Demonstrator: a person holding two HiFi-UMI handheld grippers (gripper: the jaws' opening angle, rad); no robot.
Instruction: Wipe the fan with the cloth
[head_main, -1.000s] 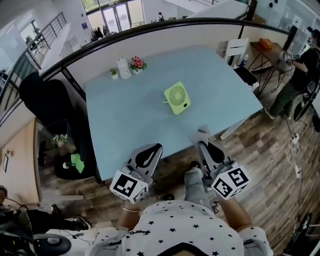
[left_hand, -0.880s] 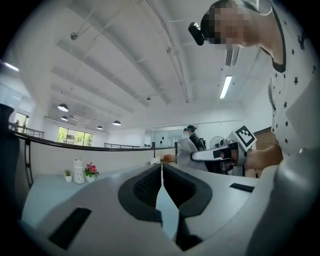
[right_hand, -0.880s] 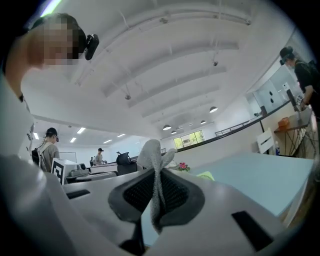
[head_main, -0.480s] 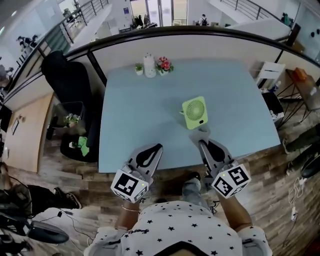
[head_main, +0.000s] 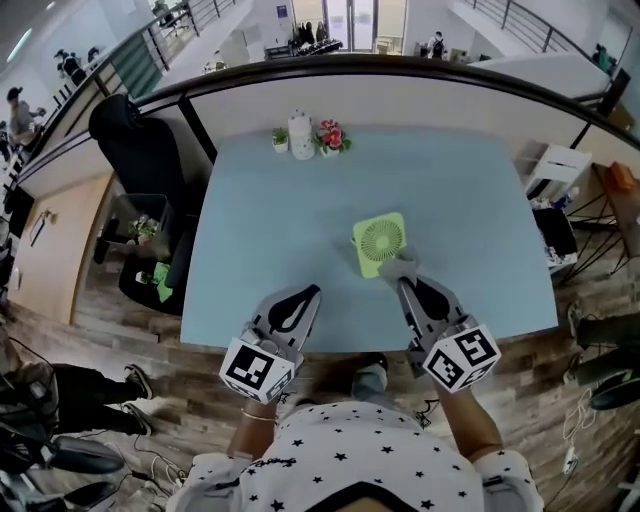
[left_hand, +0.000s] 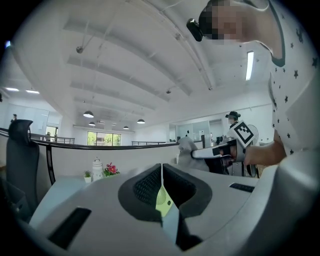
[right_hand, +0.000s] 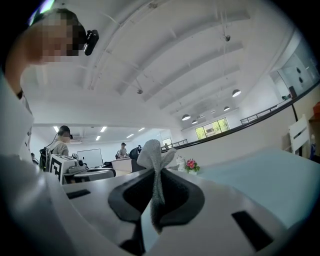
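cloth (head_main: 401, 266) — clamped in right gripper (head_main: 406, 285), now beside fan (head_main: 379, 240) just ahead, closer than a moment ago; wiping can begin. left gripper (head_main: 305, 295) — jaws together, empty.

We hold two grey-and-black two-jaw grippers low over the near edge of the pale blue table (head_main: 250, 230), with our forearms drawn in close to our body. Our left gripper (head_main: 303, 296) points toward the table's far side, its jaws pressed together on nothing. Our right gripper (head_main: 407, 287), beside it and further over the table, has its jaws clamped on a crumpled grey cloth (right_hand: 151, 156) that sticks out past their tips.
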